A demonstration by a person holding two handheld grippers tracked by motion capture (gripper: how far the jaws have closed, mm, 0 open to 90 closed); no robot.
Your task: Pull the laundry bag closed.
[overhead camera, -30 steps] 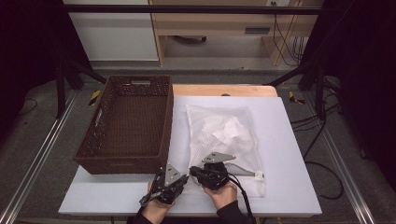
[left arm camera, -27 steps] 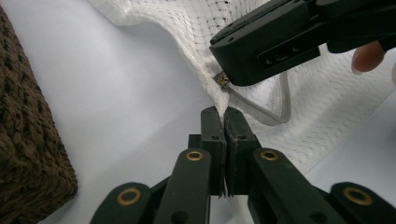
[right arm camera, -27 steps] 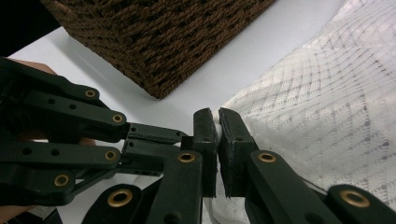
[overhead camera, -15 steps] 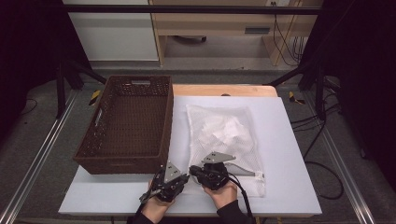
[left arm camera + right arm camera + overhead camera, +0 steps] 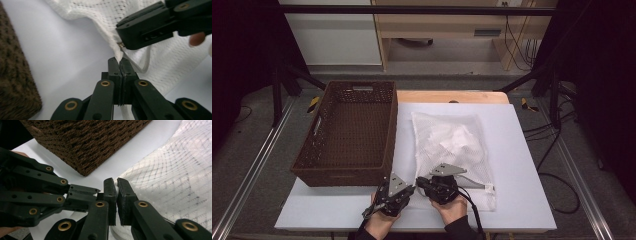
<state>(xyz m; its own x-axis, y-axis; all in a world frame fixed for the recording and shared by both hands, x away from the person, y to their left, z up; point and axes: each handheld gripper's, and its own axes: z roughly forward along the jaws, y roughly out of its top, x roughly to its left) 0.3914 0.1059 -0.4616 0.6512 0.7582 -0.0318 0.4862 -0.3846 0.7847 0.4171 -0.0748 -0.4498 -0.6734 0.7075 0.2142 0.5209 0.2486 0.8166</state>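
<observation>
While both grippers are meeting at the near left corner of the mesh bag (image 5: 451,145), which is lying on the white table (image 5: 522,150) towards its near edge, just right of the brown basket (image 5: 347,135), the work in hand looks like opening the bag's zipper; the left gripper (image 5: 120,65) is clenching the bag's corner fabric between its closed jaws, and the right gripper (image 5: 116,185) is pinching something small and white at the same corner, probably the zipper pull, with its jaws nearly together. To do this well, the left one should be anchoring the corner firmly while the right one is drawing along the bag's near edge, low and straight, so the mesh is not bunching. Open table is lying to the right along the near edge; the basket's near corner is standing close on the left, leaving little room that way.
</observation>
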